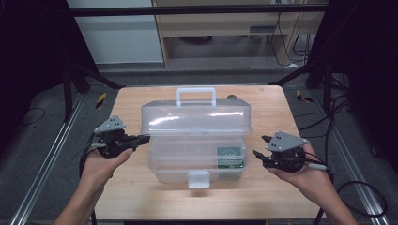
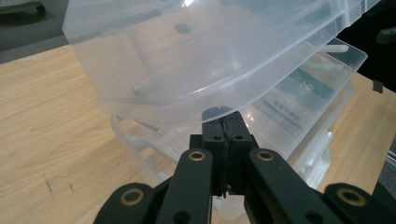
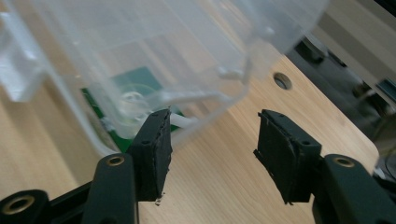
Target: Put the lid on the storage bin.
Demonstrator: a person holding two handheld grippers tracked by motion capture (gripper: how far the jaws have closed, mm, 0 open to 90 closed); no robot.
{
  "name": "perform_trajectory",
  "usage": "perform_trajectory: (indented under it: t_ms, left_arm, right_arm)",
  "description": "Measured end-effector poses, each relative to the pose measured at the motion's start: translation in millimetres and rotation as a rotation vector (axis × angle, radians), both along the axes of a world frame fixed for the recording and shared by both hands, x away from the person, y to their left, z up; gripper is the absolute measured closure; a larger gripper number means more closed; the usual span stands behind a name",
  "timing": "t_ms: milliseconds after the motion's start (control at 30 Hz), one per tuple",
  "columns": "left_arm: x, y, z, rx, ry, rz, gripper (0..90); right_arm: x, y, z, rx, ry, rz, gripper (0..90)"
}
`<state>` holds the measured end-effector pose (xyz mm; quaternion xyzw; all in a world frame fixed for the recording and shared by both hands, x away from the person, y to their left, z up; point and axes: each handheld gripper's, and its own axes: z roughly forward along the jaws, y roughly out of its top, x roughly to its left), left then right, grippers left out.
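Observation:
A clear plastic toolbox stands mid-table with its lid raised partway; a white handle tops the lid. A green packet lies in the box's right end, also seen as a green packet through the wall. My left gripper is at the lid's left end, and in the left gripper view the left gripper is shut on the lid's lower rim. My right gripper hovers open just right of the box; the right gripper holds nothing.
The wooden table has bare wood in front of the box and on both sides. A white latch hangs at the box's front. A round hole sits in the tabletop near the box's corner. Dark frame posts flank the table.

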<state>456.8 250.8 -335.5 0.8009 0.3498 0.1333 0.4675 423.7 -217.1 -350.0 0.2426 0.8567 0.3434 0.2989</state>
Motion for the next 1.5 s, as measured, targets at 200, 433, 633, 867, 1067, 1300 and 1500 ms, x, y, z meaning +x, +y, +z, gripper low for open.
perform_trajectory:
  t_ms: [200, 433, 633, 867, 1067, 1300, 1500]
  left_arm:
    - [-3.7, -0.7, -6.8, 0.018, -0.009, -0.003, 89.6]
    - [-12.7, 2.7, -18.1, 0.001, -0.019, -0.001, 89.6]
    - [-15.4, 5.1, -21.5, -0.002, -0.026, 0.004, 89.6]
    - [-19.1, 3.8, -26.5, -0.010, -0.035, 0.008, 89.6]
    - [-22.3, 5.4, -31.8, -0.011, -0.032, 0.008, 89.6]
    - [-26.1, 6.2, -37.6, 0.000, -0.034, 0.002, 89.6]
    - [-27.6, 7.1, -43.5, 0.002, -0.028, 0.000, 89.6]
  right_arm:
    - [14.1, -11.6, -14.1, 0.022, 0.019, -0.123, 34.5]
    - [38.2, -24.5, -40.4, 0.117, 0.047, -0.294, 26.4]
    - [47.5, -25.7, -50.2, 0.151, 0.058, -0.340, 24.6]
    - [56.0, -26.6, -61.5, 0.162, 0.078, -0.379, 22.5]
    - [69.9, -29.0, -72.9, 0.183, 0.109, -0.432, 19.2]
    - [100.4, -37.1, -95.5, 0.223, 0.158, -0.519, 16.7]
    - [114.0, -41.3, -113.4, 0.227, 0.197, -0.569, 15.8]
